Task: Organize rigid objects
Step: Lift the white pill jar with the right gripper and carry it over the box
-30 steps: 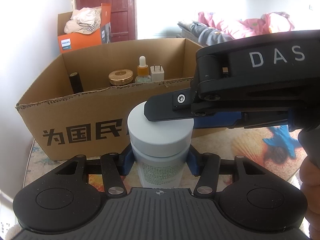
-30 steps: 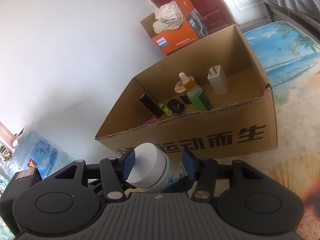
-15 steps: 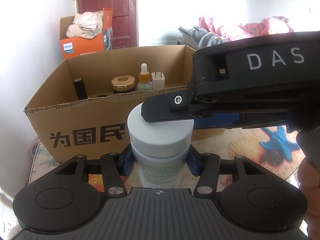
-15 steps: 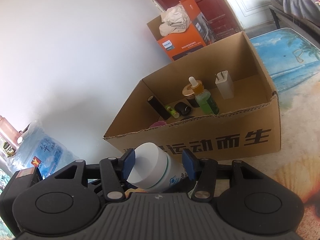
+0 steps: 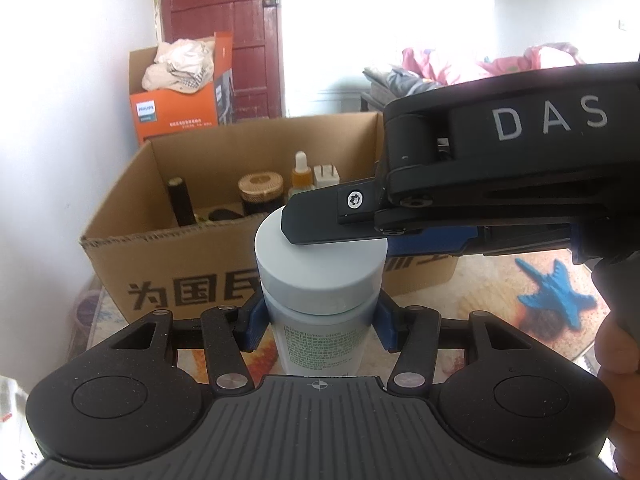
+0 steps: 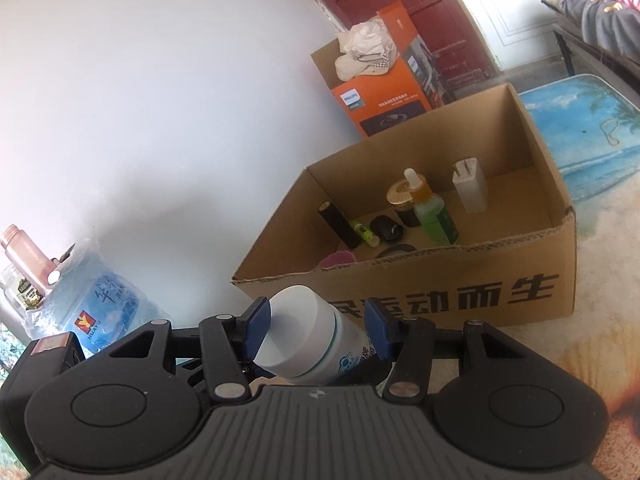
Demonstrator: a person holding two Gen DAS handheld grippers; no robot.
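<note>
Left gripper [image 5: 320,318]: we see its jaws pinching the white bottle [image 5: 320,276] just under the cap, a blue pad pressed to each side of the neck; the bottle stands upright between them.

Right gripper [image 6: 318,330]: in its own view the jaws are spread about as wide as the bottle [image 6: 310,334], one blue pad against the cap's flat top, the other beside the bottle's body. We cannot tell whether that second pad presses or only lies near.

Right gripper from the left camera [image 5: 404,220]: it comes in from the right, and its upper black finger lies across the top of the cap, covering the cap's far right part.

Bottle position: it sits between both pairs of jaws at once, in front of the cardboard box's near wall and outside the box. In the right view it appears tilted, cap toward the left.

Cardboard box [image 6: 472,288]: open-topped, on the patterned surface [image 5: 500,296], with black printed characters on its near wall.

Inside the box: we make out a dropper bottle [image 6: 434,216], a white charger plug [image 6: 470,188], a gold-lidded jar [image 6: 400,196] and a black cylinder [image 6: 338,224].

Behind the box: an orange carton [image 5: 176,108] with cloth on top.
</note>
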